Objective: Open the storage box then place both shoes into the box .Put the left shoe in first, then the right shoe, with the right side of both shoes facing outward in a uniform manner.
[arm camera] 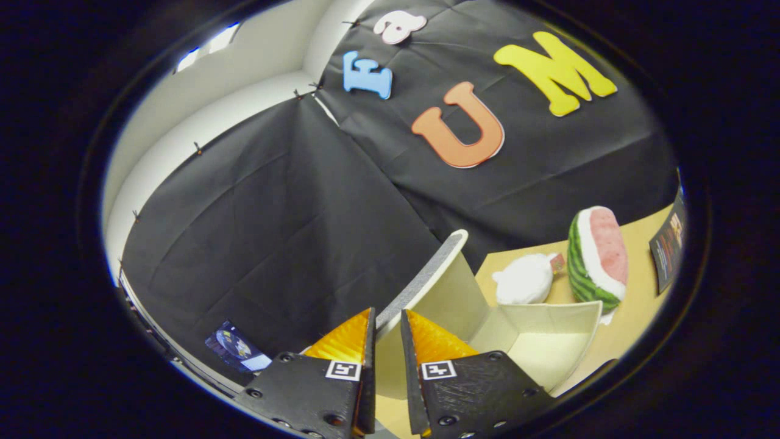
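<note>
Cream lid (426,277) is standing edge-on between our jaws (387,341), which are pinching it, box (548,341) opening rightward beyond

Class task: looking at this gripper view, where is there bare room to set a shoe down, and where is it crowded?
Free: inside the open storage box, beyond the gripper, whose fingers pinch the raised lid. Crowded: the table behind the box, holding the white plush, watermelon plush and dark card.
</note>
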